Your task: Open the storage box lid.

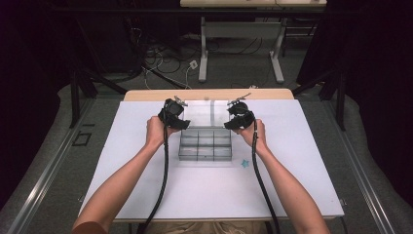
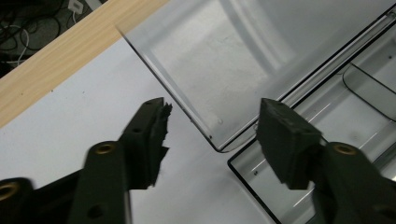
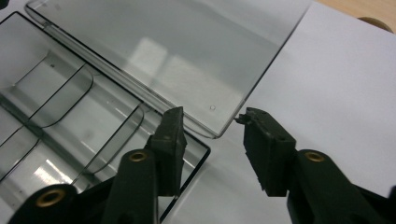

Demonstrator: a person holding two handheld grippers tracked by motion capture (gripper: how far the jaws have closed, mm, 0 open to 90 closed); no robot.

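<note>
Grippers first: left gripper (image 1: 174,113) and right gripper (image 1: 240,116) sit at the two far corners of the clear compartment box (image 1: 205,145), one per side, roughly level with each other.

Table (image 1: 146,185), white top, is the largest thing; the box sits centre, slightly far of middle. From the box, left gripper is at about 10 o'clock, right gripper at about 2 o'clock.

Lid (image 1: 207,113) is swung open and lies flat beyond the tray, at 12 o'clock from it, hinged along the tray's far edge. Its long axis runs 9-to-3, same as the line between the grippers.

Left gripper view: jaws part-open, nothing pinched; the lid's near corner (image 2: 215,142) lies in the gap, pads clear of it. Right gripper view: same, jaws part-open, lid corner (image 3: 215,132) between them, no contact visible. Judgement: lid released, both hands free.

Key relation: each lid corner sits directly ahead of its own gripper, so neither hand is nearer; whatever comes next with the lid looks like a symmetric two-hand move.

Smallest: blue star (image 1: 245,164) on the table at 4 o'clock from the box, nearer the right hand (image 1: 254,134).
</note>
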